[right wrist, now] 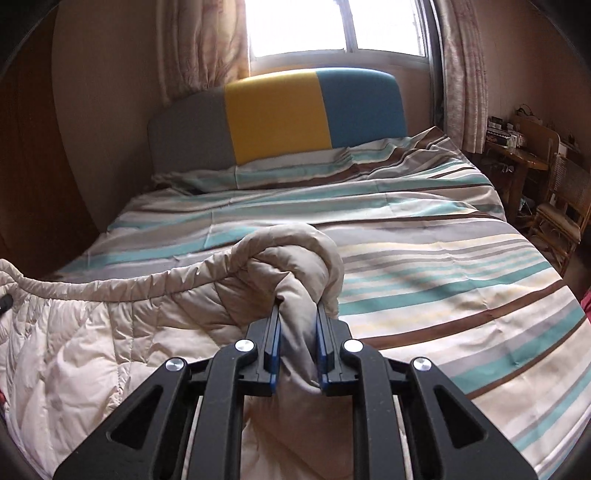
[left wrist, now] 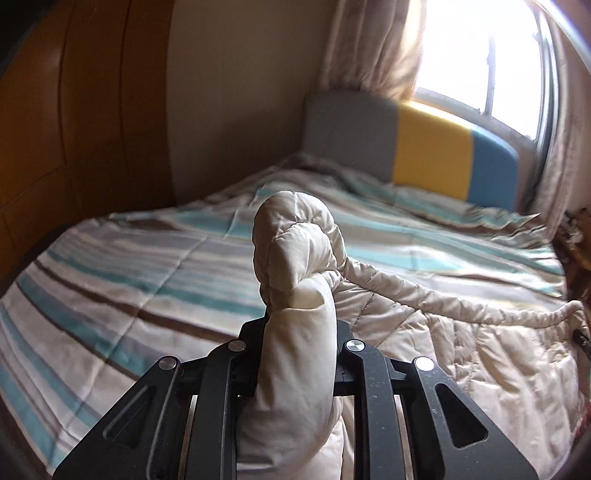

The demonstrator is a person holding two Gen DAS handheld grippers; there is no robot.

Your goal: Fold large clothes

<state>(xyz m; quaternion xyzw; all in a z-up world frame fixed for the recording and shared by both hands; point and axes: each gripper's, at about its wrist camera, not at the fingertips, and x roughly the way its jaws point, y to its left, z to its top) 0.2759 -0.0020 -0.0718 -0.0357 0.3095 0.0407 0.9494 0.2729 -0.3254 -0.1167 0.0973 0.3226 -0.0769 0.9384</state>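
Note:
A large beige quilted garment [left wrist: 461, 350] hangs stretched between my two grippers above a striped bed. My left gripper [left wrist: 299, 317] is shut on a bunched corner of it [left wrist: 295, 251], which bulges up and hides the fingertips. My right gripper [right wrist: 298, 314] is shut on the other bunched corner [right wrist: 295, 258]; the blue-padded fingers [right wrist: 274, 332] pinch the fabric. The garment's piped top edge [right wrist: 110, 284] sags between the two grips and the quilted body [right wrist: 92, 354] hangs below it.
The bed [right wrist: 424, 258] has a striped teal, brown and cream cover and a grey, yellow and blue headboard [right wrist: 277, 114]. A wooden wardrobe [left wrist: 74, 110] stands at the left. A window with curtains [right wrist: 332, 26] is behind. A wooden table and chair [right wrist: 554, 184] stand at the right.

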